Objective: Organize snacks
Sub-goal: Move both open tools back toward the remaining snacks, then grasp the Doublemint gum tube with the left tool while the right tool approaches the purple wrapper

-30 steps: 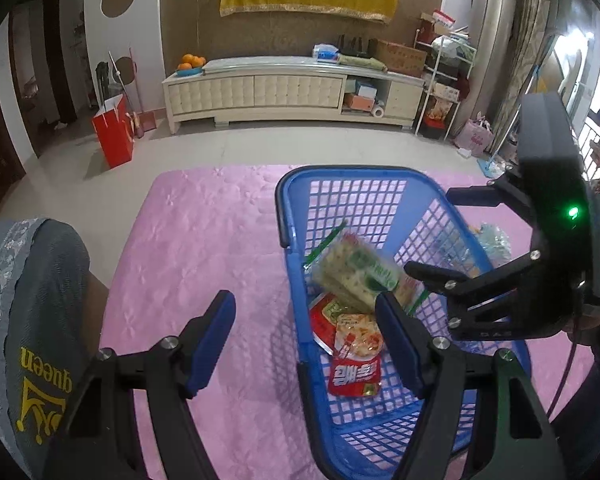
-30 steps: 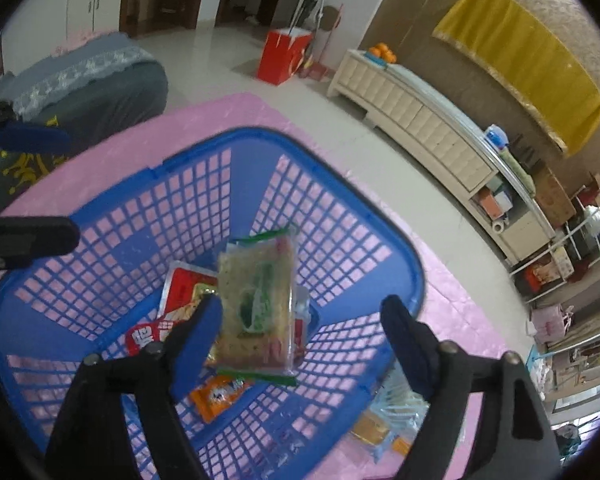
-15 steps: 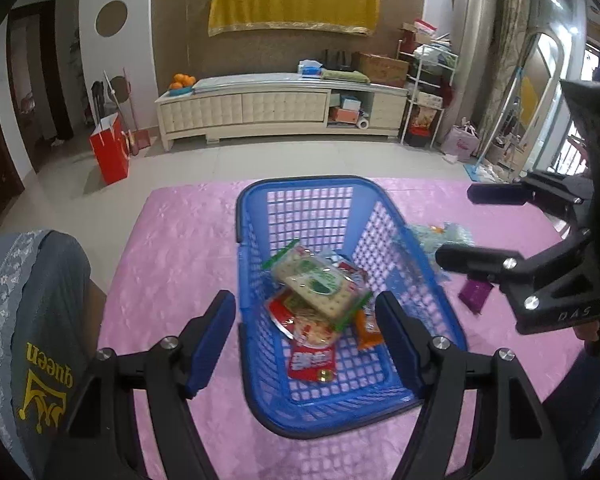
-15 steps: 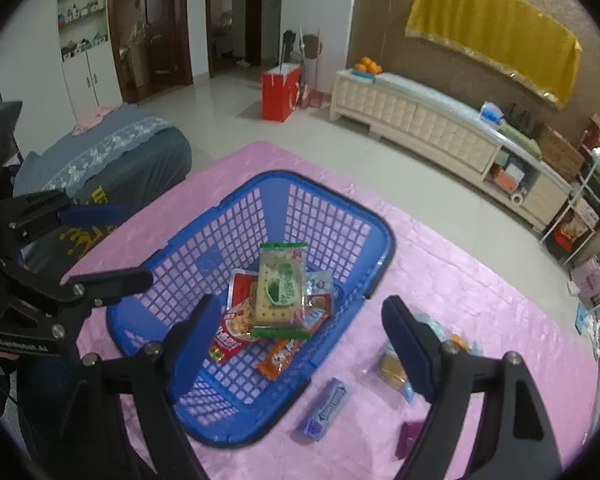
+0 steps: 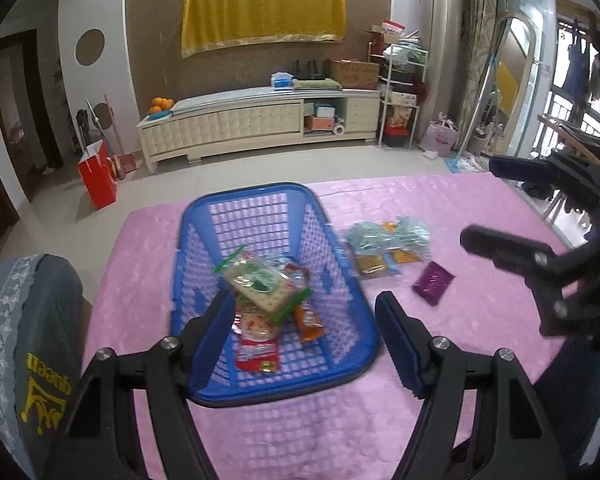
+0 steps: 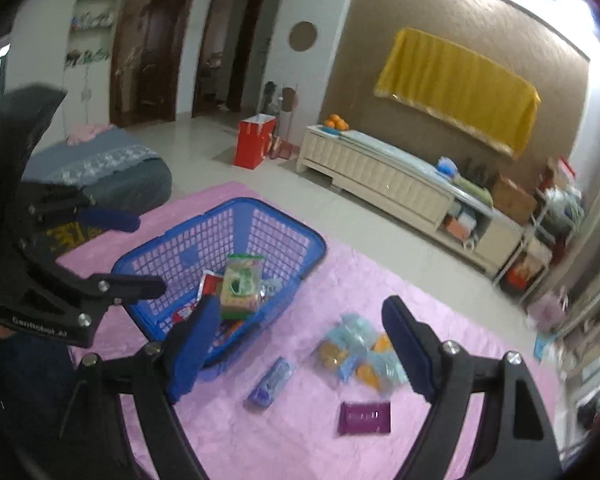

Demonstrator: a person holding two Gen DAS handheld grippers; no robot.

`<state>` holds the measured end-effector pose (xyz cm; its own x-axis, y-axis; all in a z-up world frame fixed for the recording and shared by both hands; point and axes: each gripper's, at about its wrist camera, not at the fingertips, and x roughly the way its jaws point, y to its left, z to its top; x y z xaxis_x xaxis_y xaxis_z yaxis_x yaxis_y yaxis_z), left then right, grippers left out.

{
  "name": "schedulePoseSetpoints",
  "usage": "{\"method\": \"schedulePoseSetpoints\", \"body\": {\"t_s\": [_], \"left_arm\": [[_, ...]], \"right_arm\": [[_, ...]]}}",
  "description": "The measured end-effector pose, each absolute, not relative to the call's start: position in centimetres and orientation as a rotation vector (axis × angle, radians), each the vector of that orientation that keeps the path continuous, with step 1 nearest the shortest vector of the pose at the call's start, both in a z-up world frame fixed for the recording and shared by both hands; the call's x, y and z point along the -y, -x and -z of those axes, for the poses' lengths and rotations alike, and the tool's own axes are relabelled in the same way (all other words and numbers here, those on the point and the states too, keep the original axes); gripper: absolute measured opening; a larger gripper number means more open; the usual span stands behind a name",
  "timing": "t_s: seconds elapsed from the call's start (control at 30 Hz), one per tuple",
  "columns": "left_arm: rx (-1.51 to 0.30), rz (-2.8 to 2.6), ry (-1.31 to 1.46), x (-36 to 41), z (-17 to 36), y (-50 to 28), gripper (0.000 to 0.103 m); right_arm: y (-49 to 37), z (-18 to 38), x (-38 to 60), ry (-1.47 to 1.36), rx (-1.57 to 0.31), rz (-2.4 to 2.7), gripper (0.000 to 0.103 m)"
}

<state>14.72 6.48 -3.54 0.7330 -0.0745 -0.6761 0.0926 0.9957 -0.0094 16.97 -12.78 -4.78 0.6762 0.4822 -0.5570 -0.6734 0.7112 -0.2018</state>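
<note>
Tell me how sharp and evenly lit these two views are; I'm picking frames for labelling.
Left wrist view: the blue plastic basket is smeared by motion blur, windows at right blow out, and fisheye bends the room edges. Right wrist view: softer overall, the purple flat packet and blue wrapped bar are blurred, with glare at the upper right corner and dark vignetting.

The basket (image 6: 296, 240) is open on top, but its tall walls block the sides. Snacks (image 6: 360, 354) lie loose on the pink cloth (image 6: 292, 440) beside it, with bare cloth between them.
</note>
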Motion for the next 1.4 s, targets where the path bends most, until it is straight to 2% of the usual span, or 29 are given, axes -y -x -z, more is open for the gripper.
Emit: {"method": "schedulePoseSetpoints", "body": {"t_s": [0.13, 0.5, 0.87, 1.07, 1.23, 1.4], "left_arm": [[-0.712, 0.091, -0.035, -4.0, 3.8, -14.0, 0.07], [-0.727, 0.04, -0.028, 2.5, 6.8, -13.3, 0.07], [-0.805, 0.038, -0.035, 6.5, 11.7, -16.1, 0.07], [-0.849, 0.008, -0.028, 7.0, 14.6, -17.7, 0.055], [-0.889, -0.04, -0.103, 7.8, 17.4, -19.3, 0.055], [-0.939, -0.052, -0.064, 7.0, 19.4, -21.5, 0.055]], "right_arm": [[-17.6, 5.4, 15.7, 0.362, -0.542, -0.6, 0.091], [-17.9, 9.9, 21.6, 0.291, -0.617, -0.524, 0.091], [-20.0, 14.3, 25.5, 0.152, -0.683, -0.458, 0.091], [-21.1, 16.9, 26.1, 0.083, -0.7, -0.431, 0.091], [-21.8, 19.3, 25.8, 0.1, -0.737, -0.436, 0.091], [-22.8, 19.9, 25.7, 0.117, -0.743, -0.422, 0.091]]}}
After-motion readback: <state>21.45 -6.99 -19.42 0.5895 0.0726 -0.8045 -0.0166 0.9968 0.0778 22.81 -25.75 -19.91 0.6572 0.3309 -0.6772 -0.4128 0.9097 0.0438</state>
